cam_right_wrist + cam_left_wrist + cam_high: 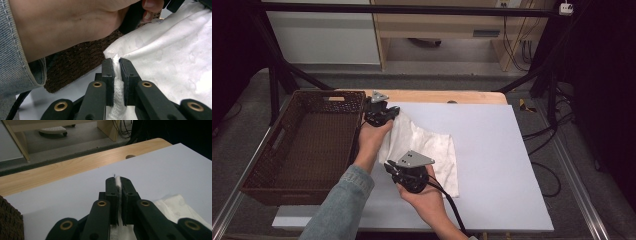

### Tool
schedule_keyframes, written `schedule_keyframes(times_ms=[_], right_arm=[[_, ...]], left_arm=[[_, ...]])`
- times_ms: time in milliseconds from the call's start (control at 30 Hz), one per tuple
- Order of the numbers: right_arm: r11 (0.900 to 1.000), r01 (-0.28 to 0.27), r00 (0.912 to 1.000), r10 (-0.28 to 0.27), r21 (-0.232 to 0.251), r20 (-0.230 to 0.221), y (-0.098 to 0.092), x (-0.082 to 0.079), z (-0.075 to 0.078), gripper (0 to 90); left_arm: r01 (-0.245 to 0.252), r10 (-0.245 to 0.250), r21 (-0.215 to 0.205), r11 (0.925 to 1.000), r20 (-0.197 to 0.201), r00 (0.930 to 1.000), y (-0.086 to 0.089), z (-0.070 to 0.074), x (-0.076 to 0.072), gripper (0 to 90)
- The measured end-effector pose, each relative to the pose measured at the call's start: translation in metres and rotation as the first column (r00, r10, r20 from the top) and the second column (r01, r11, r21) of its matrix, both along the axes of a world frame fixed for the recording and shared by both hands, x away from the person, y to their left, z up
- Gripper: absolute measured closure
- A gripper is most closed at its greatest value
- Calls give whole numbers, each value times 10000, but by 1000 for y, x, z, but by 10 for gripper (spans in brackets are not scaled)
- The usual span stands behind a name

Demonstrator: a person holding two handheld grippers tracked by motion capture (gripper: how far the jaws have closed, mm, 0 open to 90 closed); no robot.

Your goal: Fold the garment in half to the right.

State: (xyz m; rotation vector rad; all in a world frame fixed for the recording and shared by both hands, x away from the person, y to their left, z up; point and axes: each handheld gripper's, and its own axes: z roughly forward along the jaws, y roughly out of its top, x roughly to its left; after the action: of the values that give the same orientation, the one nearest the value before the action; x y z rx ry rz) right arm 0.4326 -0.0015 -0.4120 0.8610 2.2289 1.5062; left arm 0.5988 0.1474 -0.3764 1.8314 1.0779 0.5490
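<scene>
Both forearms reach forward over the white sheet (pixel 492 150). Left gripper (pixel 381 114), beside the wicker basket (pixel 312 145), and right gripper (pixel 409 172) nearer the person: each has its 2 jaws clamped on an edge of the white cloth (pixel 427 145) lying between them.

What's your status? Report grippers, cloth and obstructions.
Left gripper shut on white cloth. Right gripper shut on its near-left edge. Cloth partly lifted off white mat. Wicker basket close beside, left.

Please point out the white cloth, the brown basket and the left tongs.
white cloth (pixel 432 147), high view, flat middle part.
brown basket (pixel 307 145), high view, bare woven floor.
left tongs (pixel 118 180), left gripper view, between the tips.
</scene>
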Motion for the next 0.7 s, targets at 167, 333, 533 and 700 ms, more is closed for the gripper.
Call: schedule_keyframes(times_ms=[167,333,533,700], right_arm=[[10000,-20,10000,20,63,34,4,0,2,829],[9997,-70,10000,71,221,-37,6,1,3,829],[9997,-97,9999,98,205,-48,5,1,2,829],[9997,-53,10000,54,226,-78,0,1,0,829]], left_arm=[[-80,80,-60,10000,66,9999,3,2,-1,861],[-130,131,-72,9999,108,9999,6,4,-2,861],[-100,100,-50,9999,104,9999,3,4,-2,861],[-80,79,42,10000,108,9999,-2,2,-2,861]])
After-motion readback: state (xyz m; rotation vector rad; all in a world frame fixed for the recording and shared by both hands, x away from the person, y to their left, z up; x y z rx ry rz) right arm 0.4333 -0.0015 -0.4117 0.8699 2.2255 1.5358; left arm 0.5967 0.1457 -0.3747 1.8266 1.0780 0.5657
